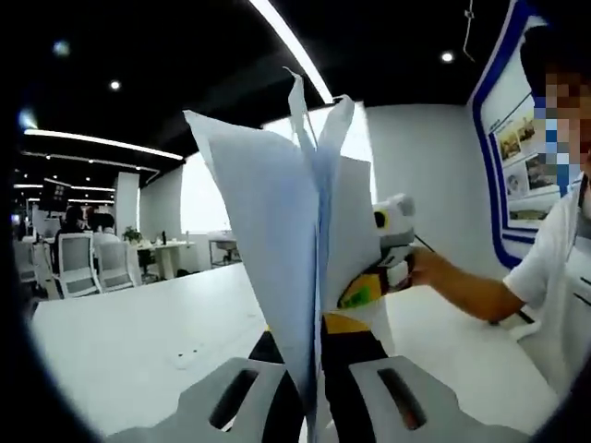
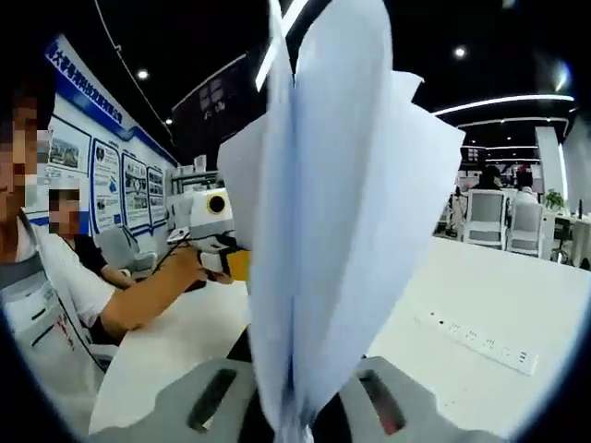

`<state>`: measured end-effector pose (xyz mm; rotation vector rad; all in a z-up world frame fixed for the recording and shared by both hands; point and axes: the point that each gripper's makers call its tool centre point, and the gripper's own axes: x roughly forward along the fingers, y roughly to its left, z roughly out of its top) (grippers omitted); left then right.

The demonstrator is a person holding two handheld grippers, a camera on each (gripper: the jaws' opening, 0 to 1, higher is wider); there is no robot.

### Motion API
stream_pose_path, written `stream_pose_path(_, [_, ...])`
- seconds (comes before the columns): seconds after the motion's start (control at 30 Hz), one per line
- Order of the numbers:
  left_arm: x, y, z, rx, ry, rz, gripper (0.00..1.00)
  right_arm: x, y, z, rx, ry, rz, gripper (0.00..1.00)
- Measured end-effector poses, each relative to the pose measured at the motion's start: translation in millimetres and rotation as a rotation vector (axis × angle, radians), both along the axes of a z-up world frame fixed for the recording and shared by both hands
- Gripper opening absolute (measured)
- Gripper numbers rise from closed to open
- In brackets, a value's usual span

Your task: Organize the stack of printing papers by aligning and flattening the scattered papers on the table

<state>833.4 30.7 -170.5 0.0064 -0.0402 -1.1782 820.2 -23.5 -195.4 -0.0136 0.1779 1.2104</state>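
Note:
A stack of white printing papers (image 1: 277,212) stands on edge above the white table (image 1: 138,341), fanned apart at the top. My left gripper (image 1: 314,374) is shut on its lower edge, the sheets rising between the grey jaws. My right gripper (image 1: 367,284), held in a person's hand (image 1: 429,268), clamps the same stack from the far side. In the right gripper view the papers (image 2: 342,203) rise from between the shut jaws of my right gripper (image 2: 291,406). There my left gripper (image 2: 224,257) meets the stack from the left, with a hand (image 2: 180,268) around it.
The person (image 2: 55,295) stands close beside the table. A power strip (image 2: 476,341) is set into the tabletop (image 2: 480,286). White office chairs (image 1: 92,263) stand at far desks. Posters (image 2: 102,185) hang on a blue-trimmed wall.

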Motion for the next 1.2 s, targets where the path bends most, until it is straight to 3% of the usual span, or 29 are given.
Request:
stream_pose_path(0.07, [-1.1, 0.7, 2.7, -0.001, -0.009, 0.004, 0.07, 4.0, 0.9, 5.4, 0.011, -0.05, -0.014, 0.02])
stream_pose_path(0.13, [6.4, 4.5, 1.8, 0.013, -0.02, 0.04, 0.17, 6.7, 0.3, 8.0, 0.036, -0.05, -0.041, 0.2])
stream_pose_path(0.23, [9.1, 6.0, -2.9, 0.016, -0.016, 0.037, 0.19, 6.0, -0.1, 4.3, 0.026, -0.036, -0.028, 0.15])
stream_pose_path(0.43, [15.1, 12.7, -3.1, 0.002, -0.003, 0.068, 0.26, 11.9, -6.1, 5.0, 0.03, -0.033, -0.054, 0.23])
stream_pose_path(0.5, [20.3, 18.0, 0.8, -0.018, 0.009, 0.097, 0.26, 20.5, -15.6, 7.4, 0.041, 0.004, -0.108, 0.27])
stream_pose_path(0.63, [22.4, 20.2, 6.4, -0.041, 0.005, 0.124, 0.27, 33.6, -27.4, 9.1, 0.028, 0.003, -0.192, 0.42])
stream_pose_path(0.73, [23.7, 7.4, 9.9, -0.086, 0.029, 0.128, 0.27, 35.8, -20.2, 8.8, 0.028, -0.002, -0.21, 0.49])
stream_pose_path(0.8, [23.4, -0.2, 5.5, -0.052, -0.006, 0.135, 0.27, 36.2, -15.9, 10.0, 0.036, -0.007, -0.209, 0.48])
stream_pose_path(0.9, [19.9, -1.1, 2.5, -0.041, 0.007, 0.112, 0.25, 37.3, -18.8, 10.7, 0.037, -0.04, -0.204, 0.38])
stream_pose_path(0.97, [19.5, 2.7, 3.5, -0.044, 0.009, 0.109, 0.21, 32.4, -18.6, 11.0, 0.058, -0.019, -0.171, 0.19])
stream_pose_path(1.0, [18.9, 4.8, 4.1, -0.047, 0.015, 0.107, 0.13, 28.0, -16.5, 12.5, 0.074, -0.004, -0.144, 0.03])
stream_pose_path(1.03, [18.5, 5.6, 5.4, -0.055, 0.019, 0.104, 0.07, 24.1, -14.1, 18.6, 0.114, -0.002, -0.109, 0.0])
stream_pose_path(1.07, [18.2, 5.8, 8.1, -0.068, 0.026, 0.106, 0.06, 24.6, -13.9, 19.2, 0.139, 0.031, -0.13, 0.0])
stream_pose_path(1.13, [18.7, 6.1, 17.3, -0.066, 0.019, 0.139, 0.06, 22.7, -11.4, 25.2, 0.123, -0.013, -0.14, 0.0])
stream_pose_path(1.2, [11.9, 5.5, 36.9, -0.067, -0.042, 0.17, 0.06, 17.9, -10.3, 40.8, 0.134, -0.067, -0.153, 0.0])
